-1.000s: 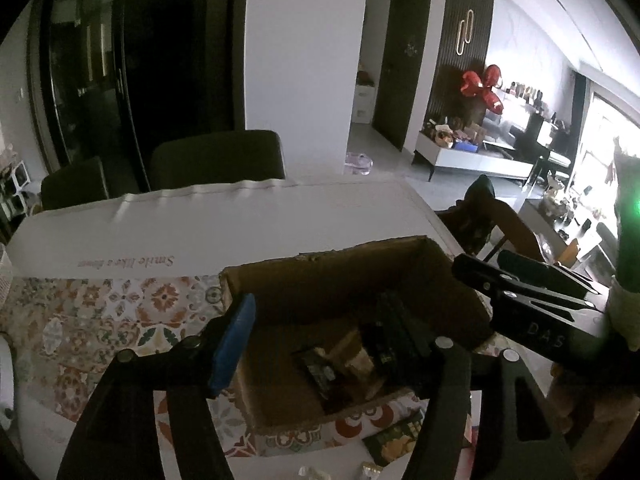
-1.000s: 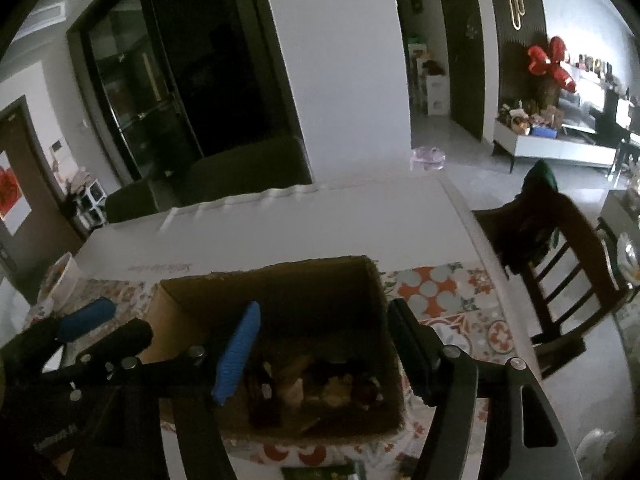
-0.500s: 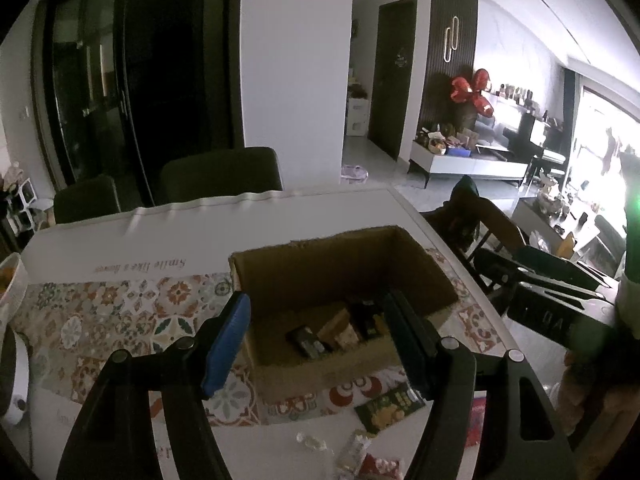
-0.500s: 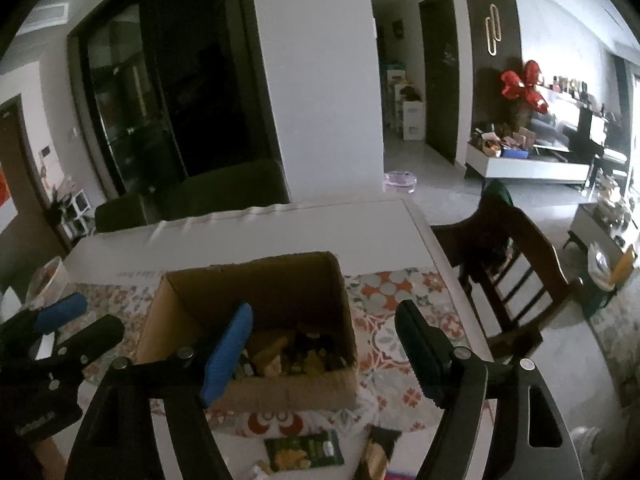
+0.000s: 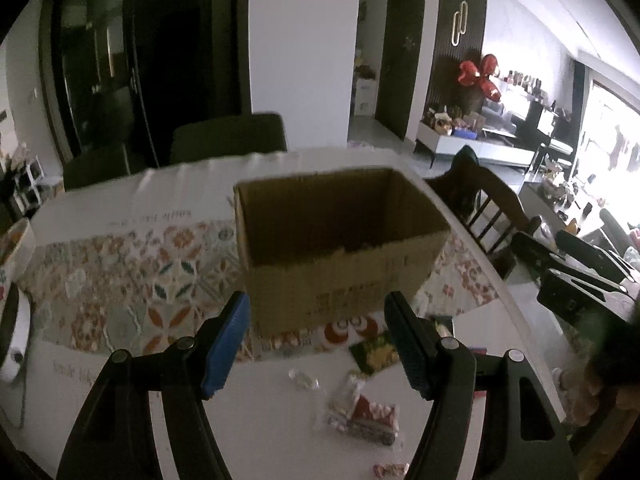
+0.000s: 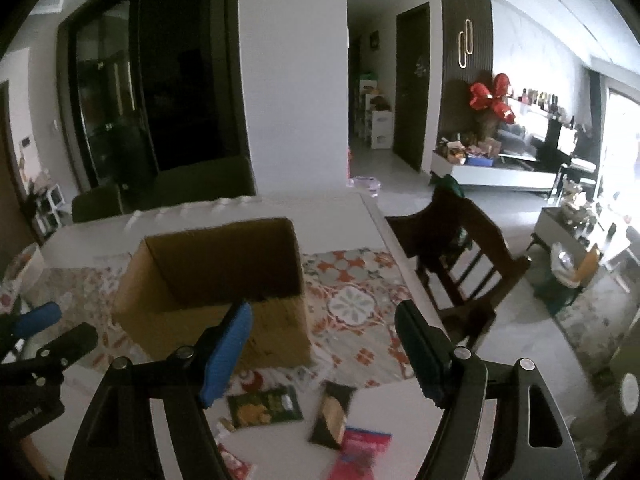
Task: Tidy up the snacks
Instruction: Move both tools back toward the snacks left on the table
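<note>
An open cardboard box (image 5: pixel 340 256) stands on the patterned table runner (image 5: pixel 120 272); it also shows in the right wrist view (image 6: pixel 208 280). Loose snack packets lie on the white table in front of it: a green packet (image 5: pixel 376 356) (image 6: pixel 264 404), a red and clear packet (image 5: pixel 360 412), a dark packet (image 6: pixel 332 412) and a red packet (image 6: pixel 360 452). My left gripper (image 5: pixel 316 348) is open and empty, above the packets before the box. My right gripper (image 6: pixel 324 352) is open and empty, just right of the box front.
A wooden chair (image 6: pixel 460 252) stands at the table's right edge. Dark chairs (image 5: pixel 228 140) stand behind the far side. A bowl (image 5: pixel 16 244) sits at the table's left end. The right gripper shows at the right of the left wrist view (image 5: pixel 568 276).
Both grippers have pulled back and up from over the box, both open throughout. The box now sits farther ahead and the loose packets on the table have come into view.
</note>
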`<state>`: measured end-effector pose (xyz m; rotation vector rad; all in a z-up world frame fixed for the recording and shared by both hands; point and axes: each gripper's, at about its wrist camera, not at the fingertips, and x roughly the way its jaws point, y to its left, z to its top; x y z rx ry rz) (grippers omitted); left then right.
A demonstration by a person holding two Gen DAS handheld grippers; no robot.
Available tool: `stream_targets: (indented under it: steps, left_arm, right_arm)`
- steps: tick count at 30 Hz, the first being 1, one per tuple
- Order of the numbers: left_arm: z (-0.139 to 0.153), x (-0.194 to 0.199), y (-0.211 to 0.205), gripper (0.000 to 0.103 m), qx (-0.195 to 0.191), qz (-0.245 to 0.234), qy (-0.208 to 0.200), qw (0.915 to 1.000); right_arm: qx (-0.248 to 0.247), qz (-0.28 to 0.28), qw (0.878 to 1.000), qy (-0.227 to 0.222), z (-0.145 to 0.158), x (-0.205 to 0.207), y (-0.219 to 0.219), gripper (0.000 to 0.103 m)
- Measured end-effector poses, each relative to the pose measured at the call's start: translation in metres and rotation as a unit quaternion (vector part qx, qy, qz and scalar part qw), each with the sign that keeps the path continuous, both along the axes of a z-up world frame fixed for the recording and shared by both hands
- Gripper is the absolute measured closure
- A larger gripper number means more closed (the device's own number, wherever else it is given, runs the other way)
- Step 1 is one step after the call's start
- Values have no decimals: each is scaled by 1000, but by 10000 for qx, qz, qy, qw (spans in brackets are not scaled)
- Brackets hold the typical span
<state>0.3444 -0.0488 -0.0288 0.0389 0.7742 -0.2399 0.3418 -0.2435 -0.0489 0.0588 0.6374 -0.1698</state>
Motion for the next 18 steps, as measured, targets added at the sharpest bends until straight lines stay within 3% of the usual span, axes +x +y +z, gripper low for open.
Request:
stream_targets:
  steps: [12, 18]
  left_arm:
    - [-43, -33, -4, 34, 218, 127, 490, 9985]
    - [-69, -42, -5, 35, 146, 186, 895, 9957]
  right_arm:
    - [34, -219, 9985, 496, -45, -27, -12, 28]
    - [17, -264, 9972, 693, -66, -40, -16, 28]
